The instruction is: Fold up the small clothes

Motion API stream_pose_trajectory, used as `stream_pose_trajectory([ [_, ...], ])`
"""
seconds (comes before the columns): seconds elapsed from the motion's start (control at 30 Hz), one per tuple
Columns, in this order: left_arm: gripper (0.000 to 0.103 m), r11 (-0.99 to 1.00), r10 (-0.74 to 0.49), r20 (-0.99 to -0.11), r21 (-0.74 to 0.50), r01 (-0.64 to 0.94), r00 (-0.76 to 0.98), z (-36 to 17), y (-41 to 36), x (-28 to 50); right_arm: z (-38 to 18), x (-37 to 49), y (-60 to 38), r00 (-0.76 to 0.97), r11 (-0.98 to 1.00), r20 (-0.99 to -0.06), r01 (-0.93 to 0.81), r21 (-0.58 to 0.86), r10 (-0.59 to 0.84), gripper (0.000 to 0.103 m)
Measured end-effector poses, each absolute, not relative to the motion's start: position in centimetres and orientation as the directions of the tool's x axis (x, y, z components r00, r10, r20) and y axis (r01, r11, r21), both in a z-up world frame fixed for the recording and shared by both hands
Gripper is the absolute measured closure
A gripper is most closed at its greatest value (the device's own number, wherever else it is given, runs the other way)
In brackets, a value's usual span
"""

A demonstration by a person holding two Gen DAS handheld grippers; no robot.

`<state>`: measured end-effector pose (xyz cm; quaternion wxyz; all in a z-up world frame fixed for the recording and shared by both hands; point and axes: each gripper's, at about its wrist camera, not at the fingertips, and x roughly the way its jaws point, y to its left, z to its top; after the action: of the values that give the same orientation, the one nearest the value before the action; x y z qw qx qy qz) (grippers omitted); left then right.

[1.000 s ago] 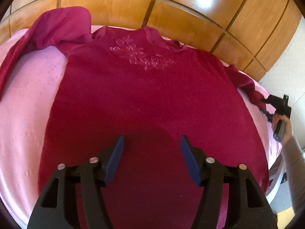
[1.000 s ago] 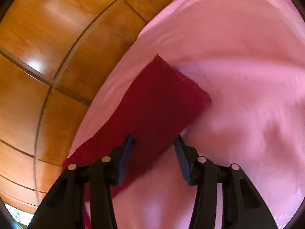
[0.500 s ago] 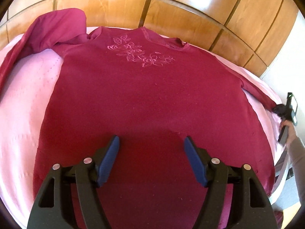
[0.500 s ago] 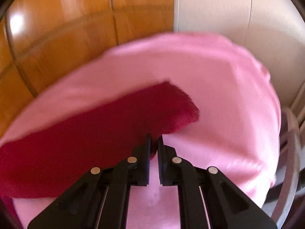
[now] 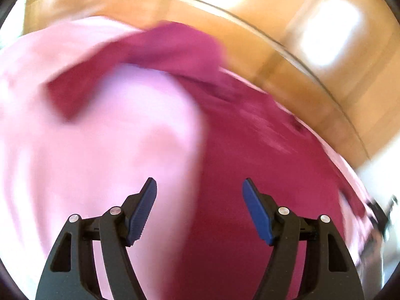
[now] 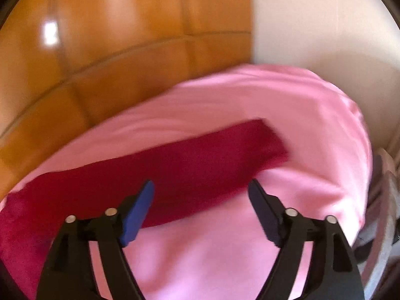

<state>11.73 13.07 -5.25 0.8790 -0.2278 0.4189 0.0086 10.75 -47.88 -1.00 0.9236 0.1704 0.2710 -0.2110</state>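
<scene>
A dark pink sweater lies spread on a pink sheet; the left wrist view is blurred by motion. Its left sleeve lies bunched and bent at the far side. My left gripper hovers open over the sweater's left edge, with nothing between its blue pads. In the right wrist view the other sleeve lies flat and straight across the sheet. My right gripper is just short of it. Its jaws are opening wide, and no cloth is pinched between them.
Glossy wooden wall panels run behind the bed, and a white wall meets them at the right. The sheet's rounded edge drops off at the right, where a grey frame shows.
The right gripper was shut on the sleeve near its cuff; it has let go, opened wide and drawn back. The left gripper has swung left, towards the bunched sleeve.
</scene>
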Motion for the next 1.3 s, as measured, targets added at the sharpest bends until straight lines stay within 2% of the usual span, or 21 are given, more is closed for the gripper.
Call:
stream_pose_trajectory([
  [0.2, 0.033, 0.738, -0.039, -0.77, -0.452, -0.502, 0.637, -6.4, 24.6, 11.7, -0.9, 13.6, -33.9, 0.81, 0.972, -0.586, 0.121, 0.203, 0.022, 0.019],
  [0.27, 0.033, 0.708, 0.028, -0.771, -0.434, -0.557, 0.637, -6.2, 26.7, 11.8, -1.2, 14.2, -29.2, 0.796, 0.978, -0.593, 0.008, 0.209, 0.12, 0.019],
  [0.33, 0.033, 0.741, 0.108, -0.771, -0.359, -0.567, 0.628, -5.6, 27.2, 12.2, -1.6, 14.5, -25.0, 0.78, 0.977, -0.598, -0.078, 0.2, 0.185, 0.019],
  [0.4, 0.031, 0.786, 0.119, -0.764, -0.318, -0.53, 0.634, -5.2, 26.3, 12.6, -2.0, 14.8, -22.1, 0.771, 0.978, -0.605, -0.117, 0.174, 0.2, 0.019],
  [0.47, 0.023, 0.855, 0.173, -0.761, -0.199, -0.479, 0.625, -5.2, 24.4, 13.3, -2.7, 15.7, -20.6, 0.748, 0.972, -0.622, -0.149, 0.181, 0.231, 0.019],
  [0.63, 0.024, 0.908, 0.273, -0.767, 0.007, -0.419, 0.58, -7.3, 21.8, 16.6, -4.4, 16.9, -19.0, 0.728, 0.976, -0.652, -0.127, 0.175, 0.211, 0.018],
  [0.67, 0.038, 0.905, 0.292, -0.766, 0.026, -0.425, 0.573, -7.9, 22.0, 17.3, -4.6, 17.0, -19.1, 0.73, 0.977, -0.651, -0.125, 0.171, 0.207, 0.018],
  [0.7, 0.057, 0.905, 0.286, -0.767, 0.019, -0.424, 0.575, -8.0, 22.5, 17.7, -5.0, 16.9, -19.1, 0.733, 0.977, -0.648, -0.125, 0.172, 0.208, 0.018],
  [0.77, 0.087, 0.909, 0.255, -0.762, -0.021, -0.416, 0.595, -7.0, 23.8, 18.1, -5.2, 16.7, -19.4, 0.738, 0.977, -0.641, -0.13, 0.17, 0.21, 0.016],
  [0.9, 0.089, 0.898, 0.173, -0.743, -0.15, -0.414, 0.646, -3.0, 28.1, 17.1, -5.6, 16.8, -19.2, 0.74, 0.981, -0.643, -0.133, 0.145, 0.195, 0.012],
  [0.97, 0.089, 0.866, 0.095, -0.753, -0.26, -0.427, 0.652, -1.1, 31.3, 16.2, -5.6, 16.8, -19.0, 0.741, 0.982, -0.645, -0.135, 0.13, 0.187, 0.01],
  [1.13, 0.089, 0.799, 0.004, -0.778, -0.375, -0.469, 0.629, 2.6, 36.6, 15.1, -5.6, 16.7, -19.1, 0.742, 0.982, -0.643, -0.136, 0.132, 0.19, 0.009],
  [1.3, 0.089, 0.731, -0.064, -0.819, -0.427, -0.532, 0.57, 3.4, 40.8, 16.7, -5.7, 16.7, -18.8, 0.744, 0.985, -0.645, -0.131, 0.114, 0.173, 0.009],
])
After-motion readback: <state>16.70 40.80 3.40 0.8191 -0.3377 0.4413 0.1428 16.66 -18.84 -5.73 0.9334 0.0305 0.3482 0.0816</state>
